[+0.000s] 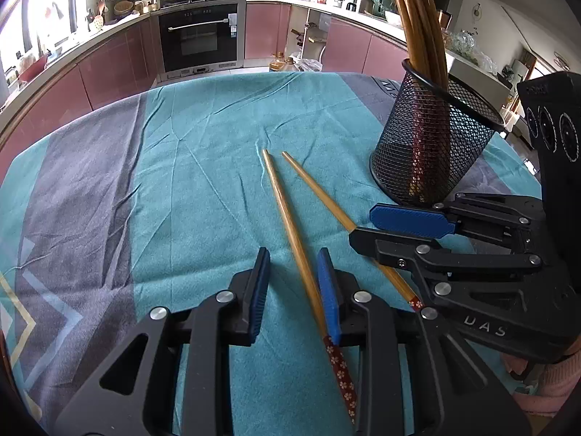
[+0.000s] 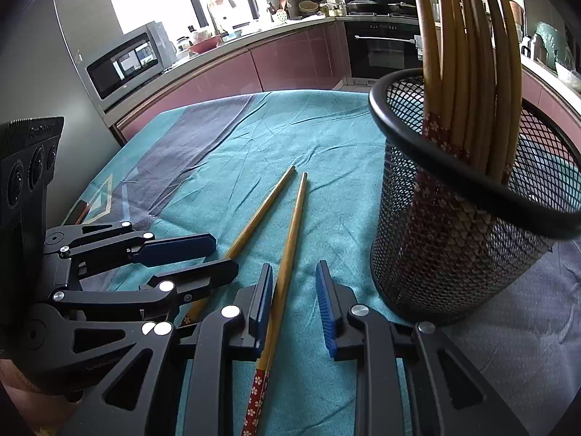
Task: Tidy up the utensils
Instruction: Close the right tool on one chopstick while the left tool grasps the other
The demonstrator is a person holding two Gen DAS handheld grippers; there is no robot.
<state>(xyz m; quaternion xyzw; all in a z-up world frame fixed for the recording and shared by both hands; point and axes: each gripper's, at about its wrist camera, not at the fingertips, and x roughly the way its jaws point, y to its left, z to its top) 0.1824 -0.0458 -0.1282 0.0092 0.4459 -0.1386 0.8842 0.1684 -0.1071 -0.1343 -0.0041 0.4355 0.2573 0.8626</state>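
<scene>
With both claws apart, I should center my left gripper [image 1: 294, 290] over the chopstick [image 1: 290, 225] before closing, my right gripper [image 2: 294, 305] likewise.

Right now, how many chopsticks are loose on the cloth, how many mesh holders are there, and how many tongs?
Loose chopsticks on the cloth: 2, one and another
Black mesh holder: 1
Tongs: 2, left tongs, right tongs
Total: 5
The chopsticks standing in the holder overlap too much to count.

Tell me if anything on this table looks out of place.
Yes: two chopsticks lie loose on the teal tablecloth, splayed apart, while the others stand in the black mesh holder. Nothing looks spilled or damaged.
</scene>
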